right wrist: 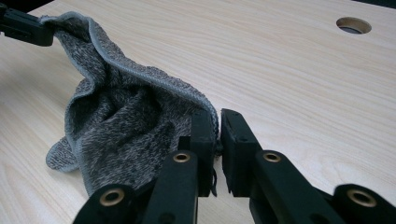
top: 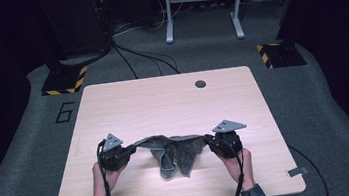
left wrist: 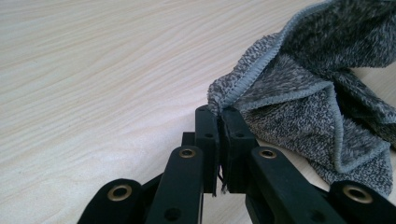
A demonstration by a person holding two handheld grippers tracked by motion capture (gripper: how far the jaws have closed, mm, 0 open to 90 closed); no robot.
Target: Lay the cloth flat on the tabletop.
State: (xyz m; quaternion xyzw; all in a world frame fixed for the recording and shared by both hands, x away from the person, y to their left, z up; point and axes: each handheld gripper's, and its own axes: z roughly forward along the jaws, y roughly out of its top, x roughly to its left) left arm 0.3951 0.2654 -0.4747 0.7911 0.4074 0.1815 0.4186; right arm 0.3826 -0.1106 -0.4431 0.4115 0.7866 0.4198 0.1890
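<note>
**Grey cloth held by two corners above the table**

A grey terry cloth (top: 173,153) is held stretched between the two grippers over the near half of a light wooden table (top: 172,98). One corner of the cloth is pinched by the left gripper (top: 131,148), whose jaws are closed on the stitched hem (seen closely in the left gripper view, where the hem (left wrist: 219,100) is caught between the two black pads). The opposite corner is clamped by the right gripper (top: 209,139), its jaws likewise pressed together on the cloth's edge (right wrist: 212,123).

Between the two held corners the upper hem is drawn into a shallow sagging line, and the middle of the cloth hangs down in loose folds, its lowest part resting on the table on the side nearer the person. A round cable hole (top: 200,83) is set in the tabletop well beyond the cloth, towards the far edge. The grippers are carried at either side of the cloth by the person's hands.
</note>
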